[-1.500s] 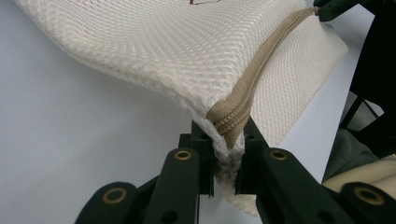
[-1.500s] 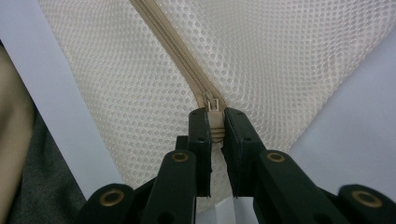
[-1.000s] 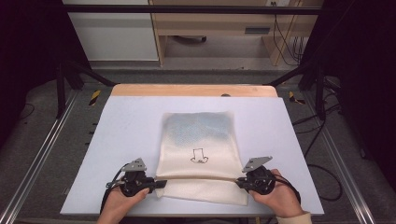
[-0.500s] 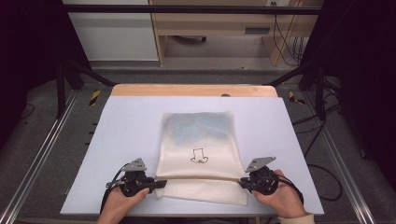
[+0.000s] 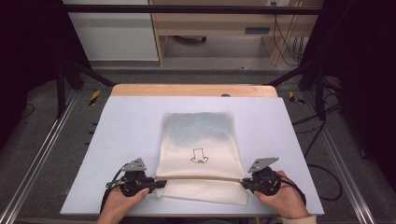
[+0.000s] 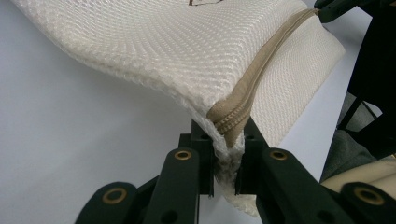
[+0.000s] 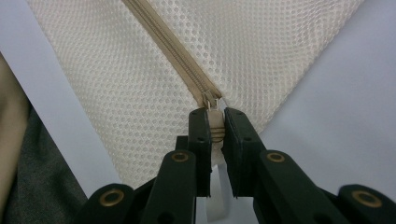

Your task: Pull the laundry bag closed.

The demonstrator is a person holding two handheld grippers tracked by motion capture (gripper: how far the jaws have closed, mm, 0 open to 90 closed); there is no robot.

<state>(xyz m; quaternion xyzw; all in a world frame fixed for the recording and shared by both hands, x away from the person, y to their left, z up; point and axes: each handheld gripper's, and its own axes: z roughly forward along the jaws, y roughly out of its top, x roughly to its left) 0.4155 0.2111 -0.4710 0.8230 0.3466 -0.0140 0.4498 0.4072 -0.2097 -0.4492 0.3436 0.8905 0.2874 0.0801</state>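
Nothing has shifted: my left gripper (image 6: 224,163) pinches the mesh bag's (image 5: 200,140) corner, right gripper (image 7: 215,140) clamps the zipper pull (image 7: 214,122), zipper (image 5: 201,178) seemingly fully closed.

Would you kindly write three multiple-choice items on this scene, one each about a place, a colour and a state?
1. Where does the mesh laundry bag lie?
A. mid-table on the white tabletop
B. on the floor
C. hanging from a rail

2. What colour is the zipper?
A. black
B. beige
C. red

3. What does the right gripper hold?
A. nothing, jaws wide open
B. a pen
C. the zipper pull

Answers: 1 A, the high view shows it flat on the table; 2 B, both gripper views show beige tape; 3 C, its jaws pinch the pull, while the left gripper clamps the bag's zipper-end corner.
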